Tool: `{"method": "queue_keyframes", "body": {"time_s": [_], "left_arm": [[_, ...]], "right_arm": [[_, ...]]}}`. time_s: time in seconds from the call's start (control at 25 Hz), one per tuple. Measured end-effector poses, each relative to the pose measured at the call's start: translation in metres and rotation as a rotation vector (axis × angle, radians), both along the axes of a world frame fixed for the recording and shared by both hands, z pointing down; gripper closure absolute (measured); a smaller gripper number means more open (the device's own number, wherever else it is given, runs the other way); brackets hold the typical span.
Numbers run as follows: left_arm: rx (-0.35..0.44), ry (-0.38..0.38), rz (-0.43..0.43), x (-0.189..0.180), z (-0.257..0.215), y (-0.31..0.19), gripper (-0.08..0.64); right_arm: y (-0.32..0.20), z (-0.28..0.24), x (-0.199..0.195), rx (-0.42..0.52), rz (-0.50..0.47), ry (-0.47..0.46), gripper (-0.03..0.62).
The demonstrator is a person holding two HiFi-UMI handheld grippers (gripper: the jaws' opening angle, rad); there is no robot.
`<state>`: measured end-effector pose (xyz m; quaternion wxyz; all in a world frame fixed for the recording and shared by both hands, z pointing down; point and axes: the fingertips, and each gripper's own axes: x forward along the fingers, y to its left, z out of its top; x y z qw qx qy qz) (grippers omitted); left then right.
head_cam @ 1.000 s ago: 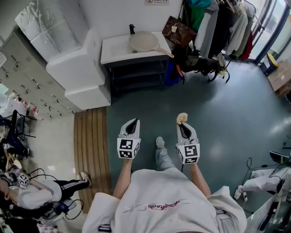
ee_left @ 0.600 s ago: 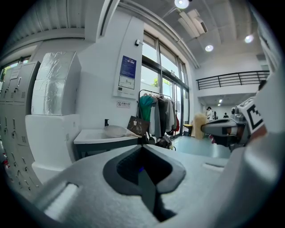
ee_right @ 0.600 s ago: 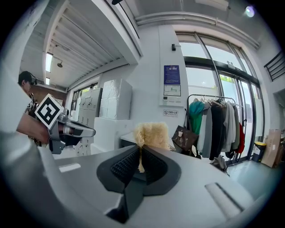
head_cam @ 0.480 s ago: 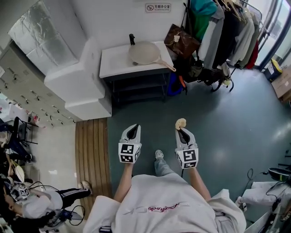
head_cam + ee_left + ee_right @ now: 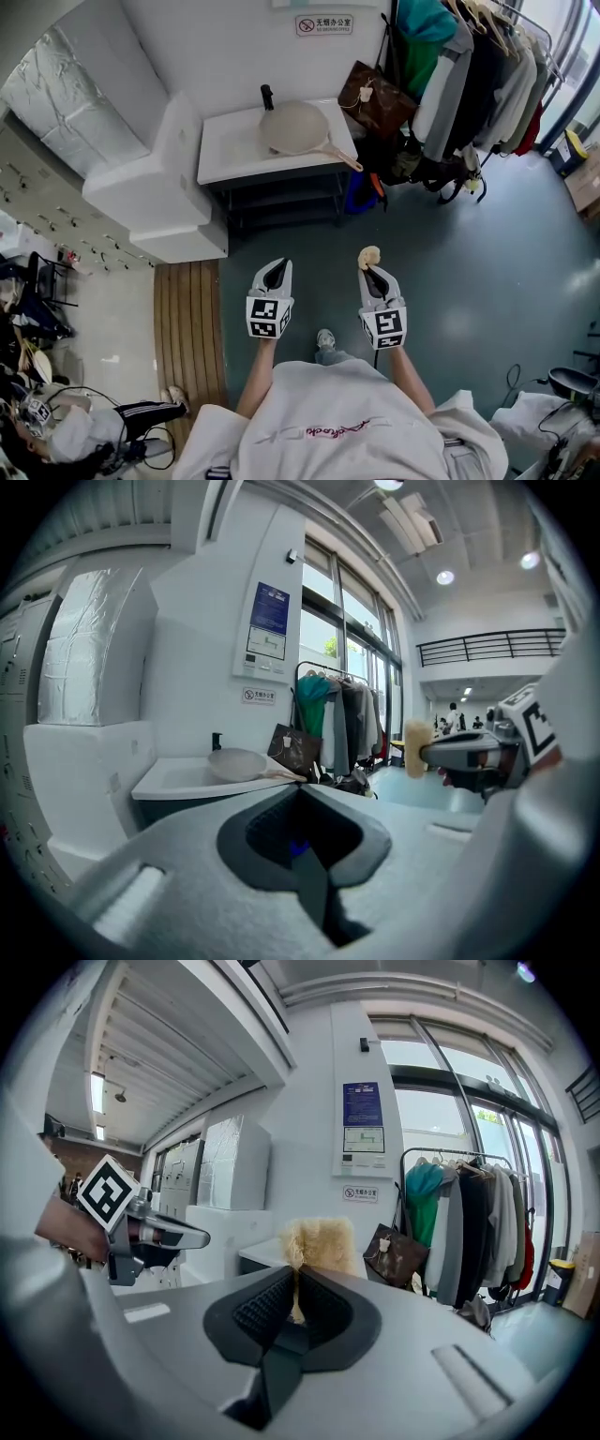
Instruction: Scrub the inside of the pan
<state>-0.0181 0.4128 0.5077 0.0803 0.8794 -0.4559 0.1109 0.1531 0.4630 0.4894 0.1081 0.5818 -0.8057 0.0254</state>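
Head view: pan [image 5: 293, 128] on table [image 5: 230, 142], handle [image 5: 339, 156] pointing lower right.

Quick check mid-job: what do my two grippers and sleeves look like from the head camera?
The left gripper and right gripper are light grey tapered shells with dark-lined fingers, each bearing a black-and-white marker cube. The person wears a loose off-white top.

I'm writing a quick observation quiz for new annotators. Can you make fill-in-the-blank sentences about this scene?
The fluffy yellowish scrubber is clamped in the ____.
The left gripper is shut and holds ____.
On the white counter lies a beige ____ with a long handle.
Missing words: right gripper; nothing; pan.
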Motion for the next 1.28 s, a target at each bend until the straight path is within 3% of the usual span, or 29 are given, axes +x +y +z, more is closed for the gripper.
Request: {"method": "queue_keyframes", "body": {"time_s": [0.56, 1.28], "left_arm": [[-0.006, -0.009, -0.038, 0.012, 0.010, -0.099, 0.560], [-0.052, -0.025, -0.089, 0.003, 0.031, -0.112, 0.560]], "right_arm": [[-0.109, 0.008, 0.009, -0.001, -0.052, -0.001, 0.569], [-0.131, 0.028, 0.004, -0.040, -0.107, -0.001, 0.568]]}}
